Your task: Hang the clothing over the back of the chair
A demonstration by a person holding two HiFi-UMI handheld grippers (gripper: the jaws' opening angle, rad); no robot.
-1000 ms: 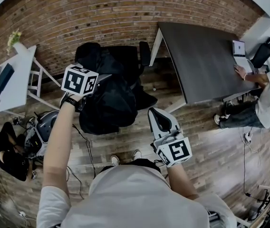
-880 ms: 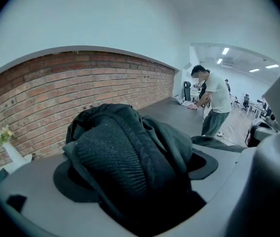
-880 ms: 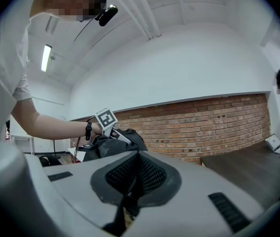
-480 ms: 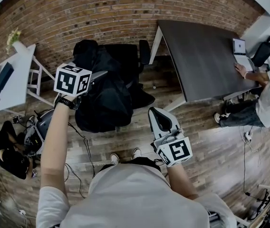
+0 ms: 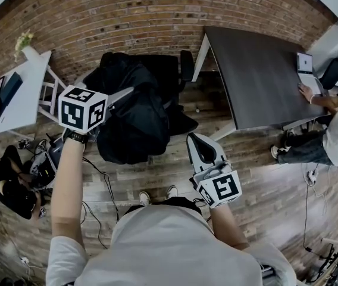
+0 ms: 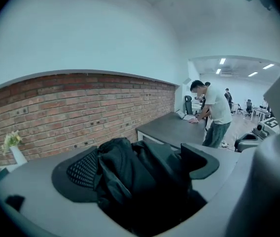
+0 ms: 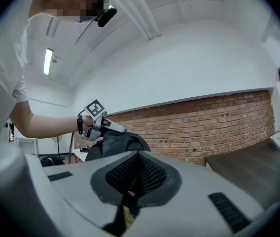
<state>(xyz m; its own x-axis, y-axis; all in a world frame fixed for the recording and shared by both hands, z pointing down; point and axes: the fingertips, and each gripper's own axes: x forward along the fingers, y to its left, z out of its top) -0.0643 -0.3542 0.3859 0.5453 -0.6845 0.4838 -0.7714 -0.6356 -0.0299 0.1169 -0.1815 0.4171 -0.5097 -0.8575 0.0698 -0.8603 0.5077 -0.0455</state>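
Observation:
A black jacket [image 5: 134,113] lies draped over a black office chair [image 5: 168,70] in front of the brick wall. My left gripper [image 5: 119,96] hovers at the jacket's left side, lifted off it. In the left gripper view its jaws stand wide open, and the jacket [image 6: 140,174] lies beyond the two pads [image 6: 78,174] with neither touching it. My right gripper [image 5: 196,143] is held low and level to the right of the chair, apart from the jacket. Its pads [image 7: 122,174] meet with nothing between them. The right gripper view also catches the left gripper [image 7: 114,128] above the jacket [image 7: 122,143].
A dark table [image 5: 258,76] stands right of the chair, and a person [image 5: 335,127] sits at its far end. A white side table [image 5: 20,97] stands at the left. Bags [image 5: 14,186] and cables lie on the wooden floor below it.
My left gripper has let the jacket go, opened wider, and risen back to the left. The jacket has settled on the chair. My right gripper has kept still.

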